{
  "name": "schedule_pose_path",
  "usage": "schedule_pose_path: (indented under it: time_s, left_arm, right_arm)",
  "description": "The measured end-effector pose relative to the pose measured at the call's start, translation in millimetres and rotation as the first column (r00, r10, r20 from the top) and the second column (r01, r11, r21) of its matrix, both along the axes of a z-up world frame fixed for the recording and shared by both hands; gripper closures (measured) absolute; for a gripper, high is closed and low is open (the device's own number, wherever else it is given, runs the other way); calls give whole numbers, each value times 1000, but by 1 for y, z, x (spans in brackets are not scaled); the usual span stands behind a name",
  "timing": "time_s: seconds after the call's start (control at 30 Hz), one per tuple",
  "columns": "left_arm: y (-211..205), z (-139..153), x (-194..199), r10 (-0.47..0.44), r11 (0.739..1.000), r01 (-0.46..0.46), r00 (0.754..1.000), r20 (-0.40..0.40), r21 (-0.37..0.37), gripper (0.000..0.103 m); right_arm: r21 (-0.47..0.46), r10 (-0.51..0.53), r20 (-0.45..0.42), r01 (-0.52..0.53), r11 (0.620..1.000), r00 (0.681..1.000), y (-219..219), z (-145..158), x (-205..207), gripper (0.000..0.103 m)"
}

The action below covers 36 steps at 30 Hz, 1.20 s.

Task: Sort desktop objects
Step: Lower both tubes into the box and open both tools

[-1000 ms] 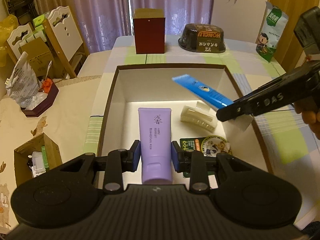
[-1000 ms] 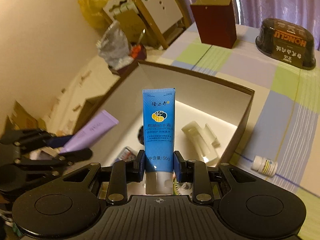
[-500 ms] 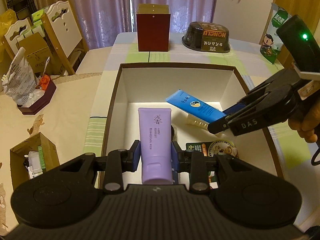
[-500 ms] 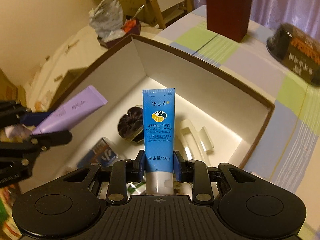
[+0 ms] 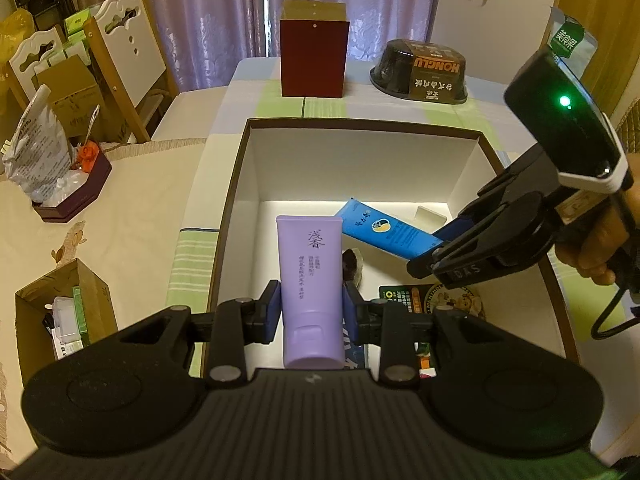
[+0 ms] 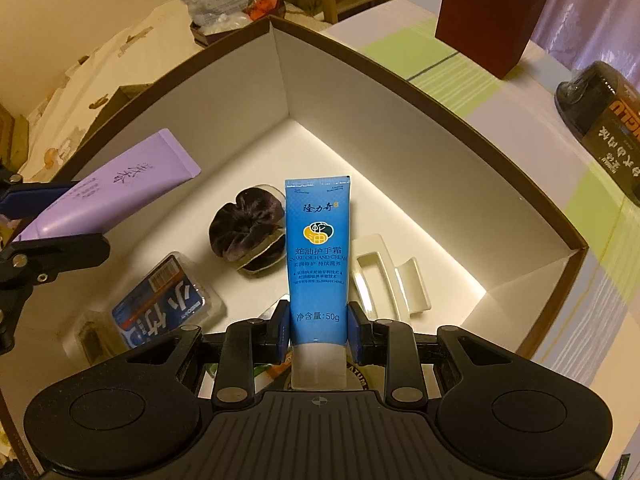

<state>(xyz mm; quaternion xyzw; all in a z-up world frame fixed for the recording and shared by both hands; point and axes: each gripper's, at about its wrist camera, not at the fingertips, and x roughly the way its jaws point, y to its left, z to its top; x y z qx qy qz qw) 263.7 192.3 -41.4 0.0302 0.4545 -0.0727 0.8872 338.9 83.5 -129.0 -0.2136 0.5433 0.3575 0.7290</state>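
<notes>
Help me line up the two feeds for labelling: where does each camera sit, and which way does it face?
Left wrist: on the left gripper, facing along the box toward the curtains; the right gripper and a hand show.
Right wrist: on the right gripper, angled into the box's far corner; the left gripper's jaws show at left.
Shared: purple tube, blue tube, box.
</notes>
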Motion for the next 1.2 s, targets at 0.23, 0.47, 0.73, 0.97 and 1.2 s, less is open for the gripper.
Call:
schedule_pose_path:
  time_s: [0.23,0.47,0.73,0.97,1.2]
  left_arm:
    - [0,-2,5,5,1000,-5,1000,-3,0,76]
    - [-1,-5,8,5,1000,-5,1000,-8,-1,76]
    - [-3,-8,12,5,1000,-5,1000,-13,6,76]
    - [-8,-13,22,15,1000,-14,1000,-15,26,76]
    - [-14,-20,31,26,996,-24,1000,-15,82,75]
  right_arm:
    - [6,-13,13,13,1000,1000,11,-5,12,75]
    - [35,6,32,-7,999,999,5,0,12,59]
    - [34,9,38,-10,999,999,-10,14,9,59]
    - [40,13,42,-15,999,999,-16,17,3,59]
    - [43,20,39,-22,999,999,-17,17,2,59]
